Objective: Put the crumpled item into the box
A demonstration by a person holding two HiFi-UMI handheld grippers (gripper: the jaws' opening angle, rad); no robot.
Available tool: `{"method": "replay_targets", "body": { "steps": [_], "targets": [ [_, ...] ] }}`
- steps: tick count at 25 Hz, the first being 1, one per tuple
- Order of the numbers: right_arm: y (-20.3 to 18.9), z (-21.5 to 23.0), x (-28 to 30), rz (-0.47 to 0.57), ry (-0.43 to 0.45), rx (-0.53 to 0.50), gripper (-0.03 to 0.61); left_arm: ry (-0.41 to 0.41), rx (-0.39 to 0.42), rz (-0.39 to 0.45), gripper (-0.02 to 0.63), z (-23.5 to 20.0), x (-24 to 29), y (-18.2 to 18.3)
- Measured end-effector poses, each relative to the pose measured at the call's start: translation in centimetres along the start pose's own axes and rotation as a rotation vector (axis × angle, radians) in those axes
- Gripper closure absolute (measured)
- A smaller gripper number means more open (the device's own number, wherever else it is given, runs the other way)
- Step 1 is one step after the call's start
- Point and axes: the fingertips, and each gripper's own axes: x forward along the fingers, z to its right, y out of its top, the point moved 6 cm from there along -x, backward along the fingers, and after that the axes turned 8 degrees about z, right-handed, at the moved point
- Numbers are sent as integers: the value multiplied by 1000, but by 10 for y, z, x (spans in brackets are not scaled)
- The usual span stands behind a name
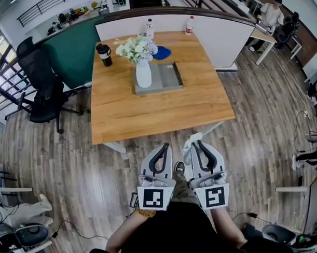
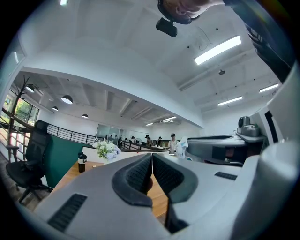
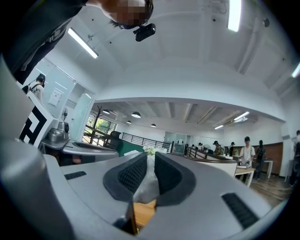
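Right gripper (image 3: 149,158) has its jaws drawn narrow on the crumpled item (image 3: 147,185), a pale, thin-looking wad pinched between the ribbed pads. In the head view that wad (image 1: 189,144) sticks out ahead of the right gripper (image 1: 196,144), just off the near edge of the wooden table (image 1: 148,115). The left gripper (image 2: 152,157) has its jaws together with nothing between them and sits beside the right one (image 1: 166,146). The box (image 1: 169,77), a shallow grey one, lies well apart, toward the far side of the table. A white vase (image 1: 143,75) stands in its left part, with flowers (image 1: 136,49) spreading above. The step in hand looks like the carry, and it will go best with the pinch kept as it is and the approach made over the bare right half of the box, away from the vase. Such a light wad will likely cling to a pad or bounce out, so the jaws should come low inside the walls before they part. The left gripper is best held back, clear of the black tumbler (image 1: 104,54) and the flowers.
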Motion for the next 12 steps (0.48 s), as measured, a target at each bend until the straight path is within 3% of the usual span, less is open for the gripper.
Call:
{"method": "replay_targets", "body": {
  "steps": [12],
  "targets": [
    [-27,59,21,0,-4,54,523,-4,32,-36,588,23,59,-18]
  ]
}}
